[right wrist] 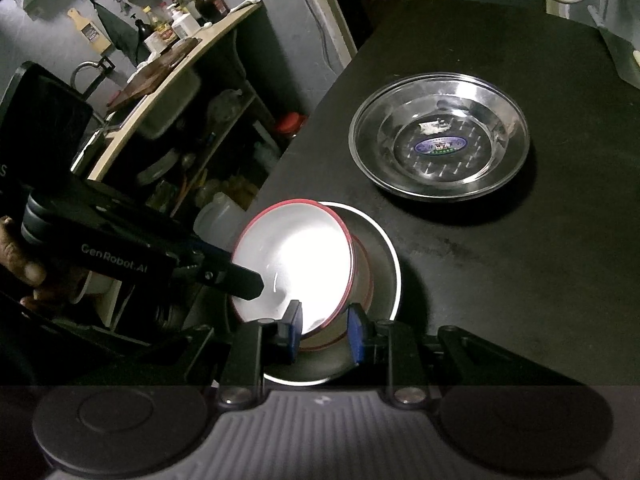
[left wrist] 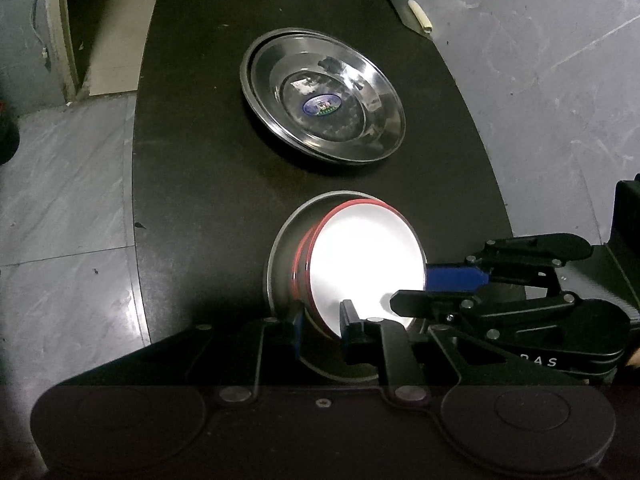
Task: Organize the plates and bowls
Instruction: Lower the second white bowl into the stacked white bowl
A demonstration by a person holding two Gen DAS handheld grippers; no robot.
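A: Item one, white bowl?
B: Sitting tilted in a dark plate near the black table's edge.
A: Grippers?
B: Left gripper and right gripper are each pinching the red rim.
A: Room?
B: Stacked steel plates are lying well apart.

Left gripper: matte black housing, two round raised discs on base, silver screw heads at linkage pivots, blue pads on finger faces. Right gripper: same black linkages, blue pads, grey ribbed panel at base centre, silver pivot screws. White lettering "GenRobot.AI" on left unit's side in right wrist view. Bare skin of person's hand, fingers curled behind black body
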